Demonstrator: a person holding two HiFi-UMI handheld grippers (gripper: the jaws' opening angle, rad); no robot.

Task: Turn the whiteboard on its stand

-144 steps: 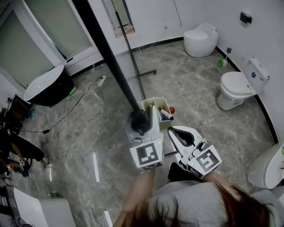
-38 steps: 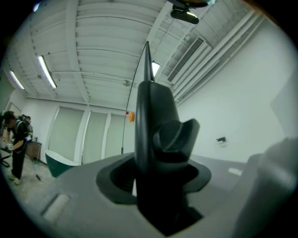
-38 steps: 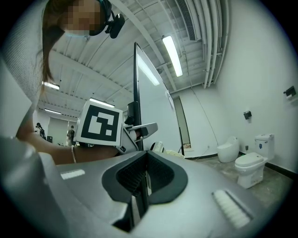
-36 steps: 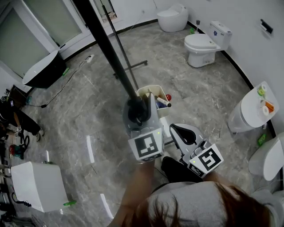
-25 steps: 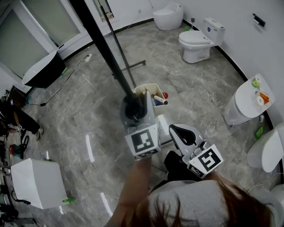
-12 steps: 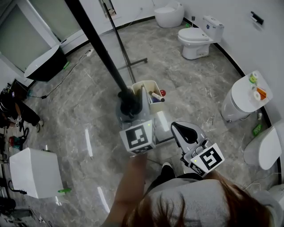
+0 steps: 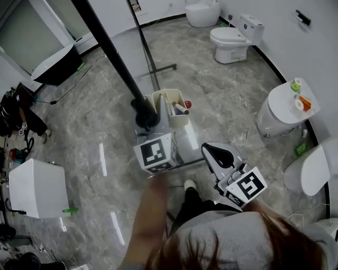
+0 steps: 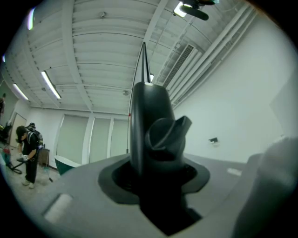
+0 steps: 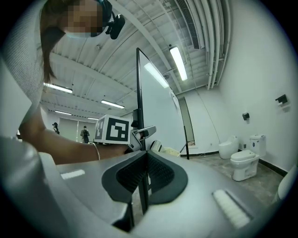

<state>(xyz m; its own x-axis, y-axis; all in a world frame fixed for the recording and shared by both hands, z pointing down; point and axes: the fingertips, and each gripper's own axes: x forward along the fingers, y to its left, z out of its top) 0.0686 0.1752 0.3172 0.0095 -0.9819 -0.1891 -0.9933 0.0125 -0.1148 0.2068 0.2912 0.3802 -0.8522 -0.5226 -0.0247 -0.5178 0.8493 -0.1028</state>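
Upright at the middle of the marble floor (image 7: 90, 132): the whiteboard (image 7: 103, 45), from above a dark bar slanting from the far left down toward the centre. At the near end of that bar, a black knob (image 8: 160, 135) on the stand. Around the knob, the left gripper (image 7: 146, 117), jaws closing, pads against the knob's sides, marker cube toward the person. Behind the cube, a bare forearm (image 7: 150, 211).

To the right and nearer, apart from the board, the right gripper (image 7: 211, 152): jaws pressed together, nothing between the pads. Through its own camera, the board's thin edge straight ahead, the white face to the right of that edge, the left gripper's cube just to the left.

Just right of the knob, beside the board, a cream bin (image 7: 171, 103) with markers (image 7: 181, 109) inside. Farther off, a thin black pole (image 7: 143, 39) and a foot bar (image 7: 161, 68) low on the floor.

Along the far right wall, a toilet (image 7: 235, 36) and, beyond it, a rounded toilet (image 7: 203, 9). At the right edge, a white pedestal (image 7: 280, 108) with small coloured items on top. Far left, a dark tub (image 7: 55, 63); near left, a white box (image 7: 34, 187). In the left gripper view, far to the left, another person (image 8: 29, 148), bent forward.
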